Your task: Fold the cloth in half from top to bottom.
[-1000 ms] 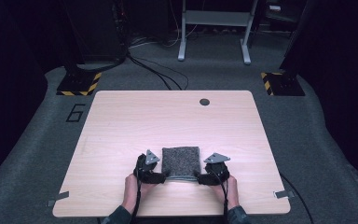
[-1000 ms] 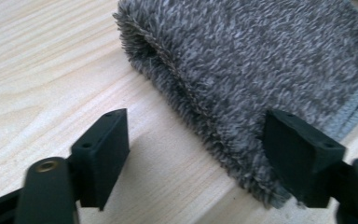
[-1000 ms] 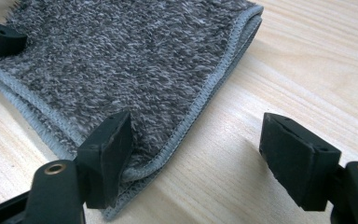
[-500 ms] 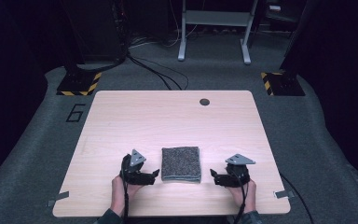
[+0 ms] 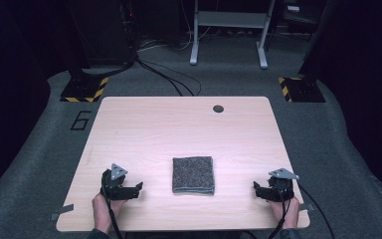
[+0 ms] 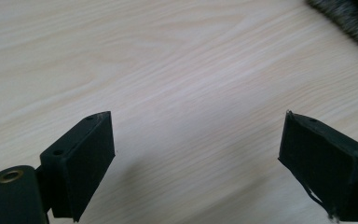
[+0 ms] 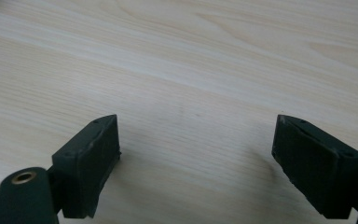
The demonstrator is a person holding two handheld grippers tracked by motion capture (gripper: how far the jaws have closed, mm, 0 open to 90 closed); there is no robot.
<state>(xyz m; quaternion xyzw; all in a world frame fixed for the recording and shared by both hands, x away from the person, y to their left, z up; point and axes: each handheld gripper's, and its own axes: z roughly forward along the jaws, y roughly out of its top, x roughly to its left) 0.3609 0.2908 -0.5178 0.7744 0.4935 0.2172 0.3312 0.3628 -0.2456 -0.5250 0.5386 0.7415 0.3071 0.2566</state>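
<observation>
The folded grey cloth [image 5: 193, 175] on the desk [image 5: 179, 129] looks soft and light; pinch a corner. Both the left gripper [image 5: 129, 189] and the right gripper [image 5: 261, 189] rest with jaws apart, empty.

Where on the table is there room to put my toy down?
Lots of room! The whole far half of the table is bare, up to the small dark hole. The near edge is busier: the folded grey cloth lies between the left gripper and the right gripper.

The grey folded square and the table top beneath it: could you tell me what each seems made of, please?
The grey folded square looks like speckled, matte woven or felted cloth, with stacked layers at its near edge. The table top looks like pale wood-grain laminate, smooth with a faint sheen; solid wood cannot be ruled out.
</observation>
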